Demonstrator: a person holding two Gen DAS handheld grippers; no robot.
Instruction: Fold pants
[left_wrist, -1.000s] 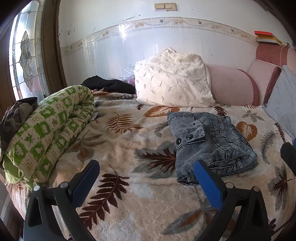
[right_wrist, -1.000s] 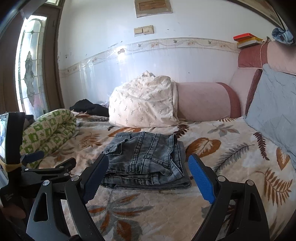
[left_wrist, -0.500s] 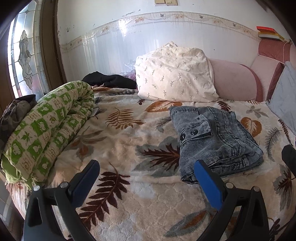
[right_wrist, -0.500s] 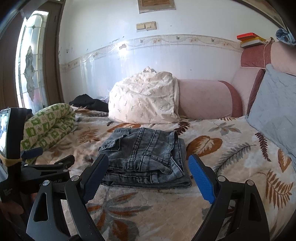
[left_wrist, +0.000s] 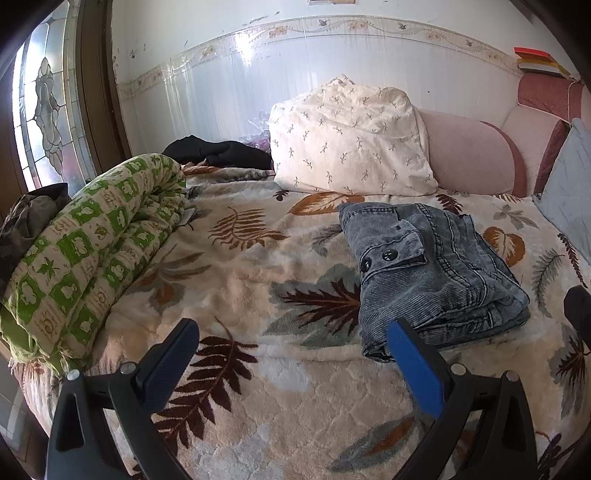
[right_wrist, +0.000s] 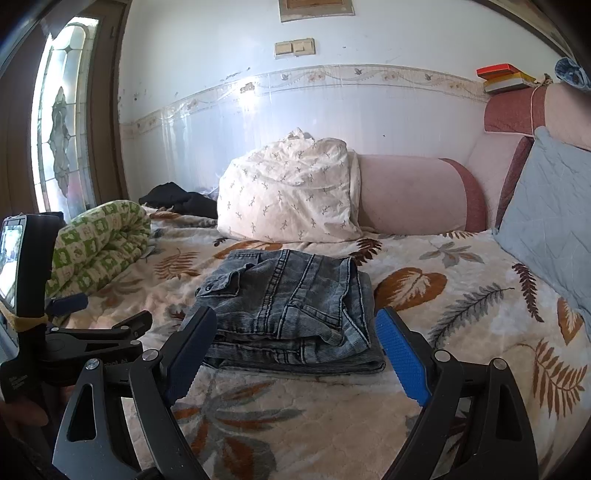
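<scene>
Both tongs spread wide, folded pants lying between right tongs.

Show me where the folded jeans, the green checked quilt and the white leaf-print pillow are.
folded jeans (right_wrist: 291, 306): right wrist view, on the top layer of denim.
green checked quilt (left_wrist: 88, 243): left wrist view, middle of the roll.
white leaf-print pillow (left_wrist: 351, 140): left wrist view, centre of its front face.

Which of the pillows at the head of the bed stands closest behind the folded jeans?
The cream leaf-print pillow, directly behind the folded grey-blue jeans; the pink bolster and pale blue cushion sit further right.
</scene>
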